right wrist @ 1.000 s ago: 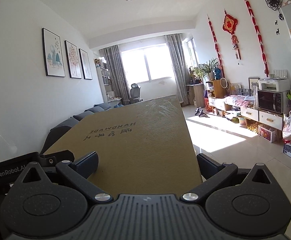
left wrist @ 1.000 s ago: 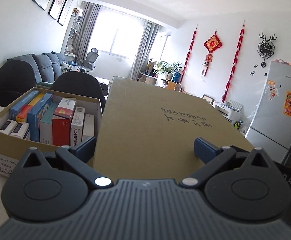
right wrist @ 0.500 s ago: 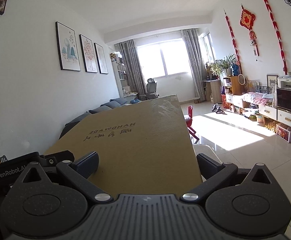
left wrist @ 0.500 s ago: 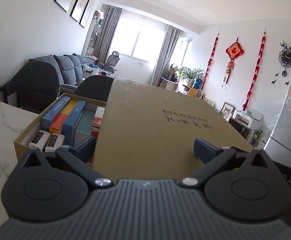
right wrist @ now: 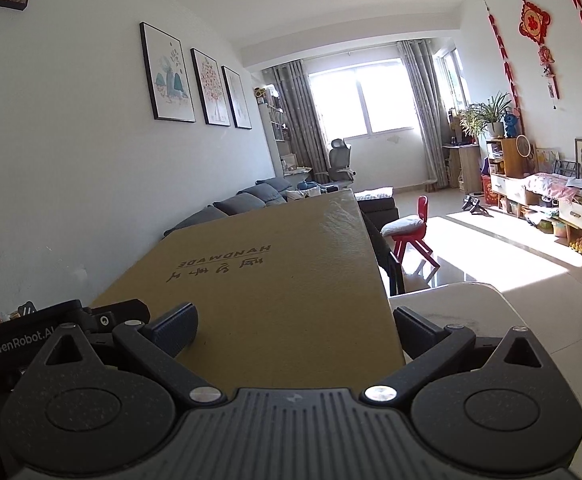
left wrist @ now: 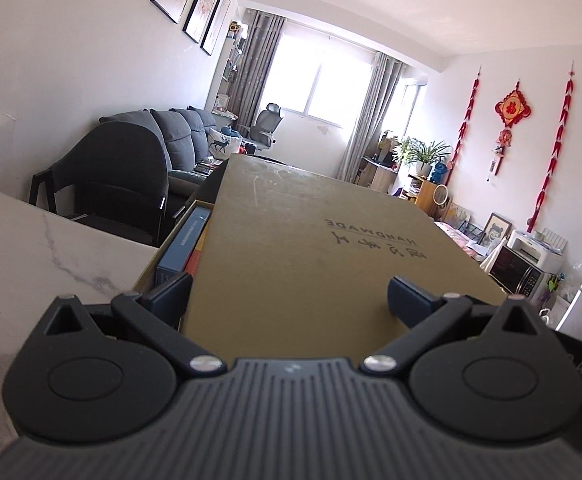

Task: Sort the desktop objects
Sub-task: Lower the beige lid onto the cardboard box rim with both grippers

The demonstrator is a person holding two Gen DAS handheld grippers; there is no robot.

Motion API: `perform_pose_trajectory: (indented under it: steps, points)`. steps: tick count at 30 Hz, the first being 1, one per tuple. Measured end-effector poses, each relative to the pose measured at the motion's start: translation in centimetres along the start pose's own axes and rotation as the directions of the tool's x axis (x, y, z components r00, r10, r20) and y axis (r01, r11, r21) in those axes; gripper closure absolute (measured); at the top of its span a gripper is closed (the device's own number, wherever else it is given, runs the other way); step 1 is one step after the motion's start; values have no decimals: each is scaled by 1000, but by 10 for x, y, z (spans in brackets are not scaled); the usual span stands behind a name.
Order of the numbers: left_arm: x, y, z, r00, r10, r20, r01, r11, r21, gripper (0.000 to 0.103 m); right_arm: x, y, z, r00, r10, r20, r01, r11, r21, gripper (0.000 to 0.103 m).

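Here the big kraft cardboard lid [left wrist: 311, 248] printed HANDMADE spans both views, lying between the spread fingers of the left hand-held gripper [left wrist: 289, 294] and the right hand-held gripper [right wrist: 295, 328]; whether either truly pinches its near edge I cannot tell. It hangs over an open box [left wrist: 147, 276] of packets on the marble worktop [left wrist: 31, 256]. The risk, I judge: held only along one edge, the wide lid could sag or slip at the far end, or catch the upright blue packet [left wrist: 181, 246] and jam askew. Only the left view shows box and packets; only the right view shows the worktop's far right corner [right wrist: 471, 300] and the other gripper's body [right wrist: 31, 340].
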State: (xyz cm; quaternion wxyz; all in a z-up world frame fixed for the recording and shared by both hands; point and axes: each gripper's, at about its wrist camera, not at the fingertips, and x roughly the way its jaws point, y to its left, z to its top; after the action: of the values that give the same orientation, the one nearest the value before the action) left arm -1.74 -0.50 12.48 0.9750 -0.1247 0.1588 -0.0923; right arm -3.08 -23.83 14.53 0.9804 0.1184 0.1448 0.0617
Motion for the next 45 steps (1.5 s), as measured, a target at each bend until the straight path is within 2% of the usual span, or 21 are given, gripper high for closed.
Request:
perform_pose_trajectory:
  steps: [13, 30, 41, 42, 45]
  points:
    - [17, 20, 12, 999, 37, -20, -38, 999, -12, 0, 40, 30, 3, 1000, 14, -13, -14, 1000, -14, 0]
    - [44, 42, 11, 995, 48, -87, -52, 998, -44, 0, 80, 48, -3, 999, -41, -29, 40, 999, -31, 0]
    - [51, 39, 13, 994, 44, -104, -47, 998, -35, 0, 96, 51, -1, 997, -77, -27, 76, 996, -40, 0]
    - [51, 39, 13, 993, 42, -106, -46, 998, -37, 0, 92, 54, -18, 996, -80, -27, 78, 996, -41, 0]
    - [52, 42, 13, 993, 34, -115, -39, 998, -44, 0, 89, 56, -24, 996, -89, -29, 88, 995, -38, 0]
